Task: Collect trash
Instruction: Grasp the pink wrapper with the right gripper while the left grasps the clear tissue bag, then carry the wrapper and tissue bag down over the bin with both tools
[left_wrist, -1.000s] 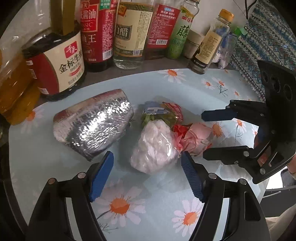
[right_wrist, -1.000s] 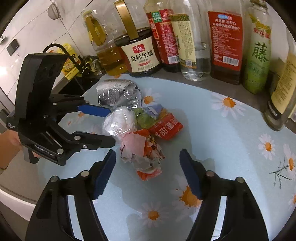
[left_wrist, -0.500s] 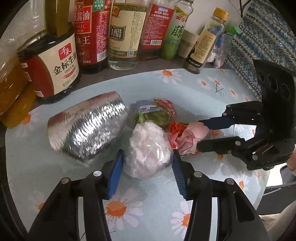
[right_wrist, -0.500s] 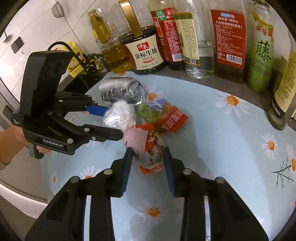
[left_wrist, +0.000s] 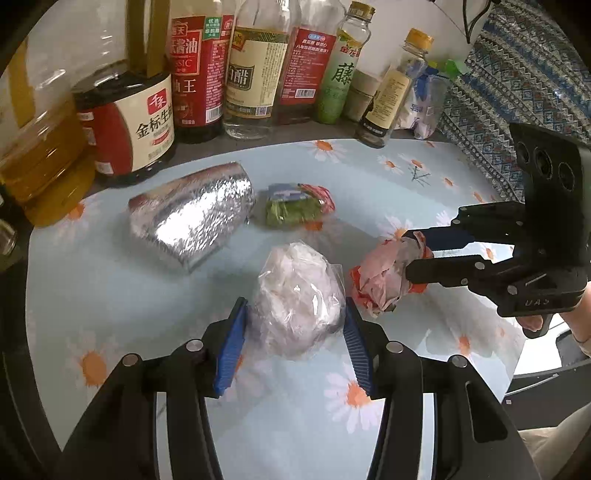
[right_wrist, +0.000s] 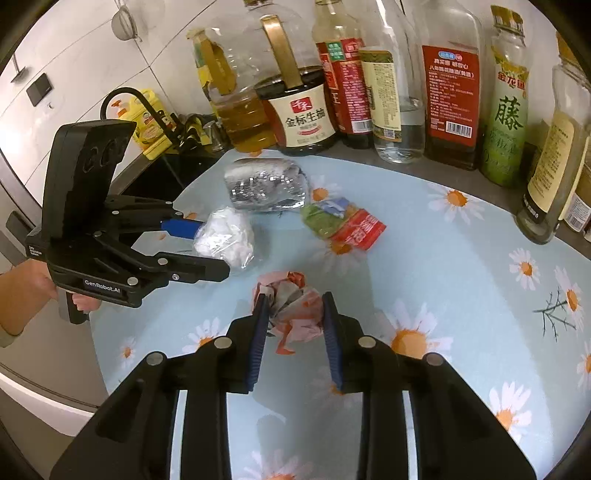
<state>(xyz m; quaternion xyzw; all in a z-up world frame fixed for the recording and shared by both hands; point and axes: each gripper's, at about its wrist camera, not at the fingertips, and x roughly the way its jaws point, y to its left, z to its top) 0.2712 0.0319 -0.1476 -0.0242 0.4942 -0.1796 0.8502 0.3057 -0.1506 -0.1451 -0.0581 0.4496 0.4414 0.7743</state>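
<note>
Your tablecloth is pale blue, printed with white daisies with orange centres. The clear bag holds something whitish-pink. The crumpled wrapper you see is pink and orange-red with grey patches. The foil pouch is shiny silver with a fine embossed grain. The sachets show green, blue and red with white lettering. Both of your grippers are black with ribbed blue pads. At right, a fabric bears a blue, white and grey zigzag pattern.
</note>
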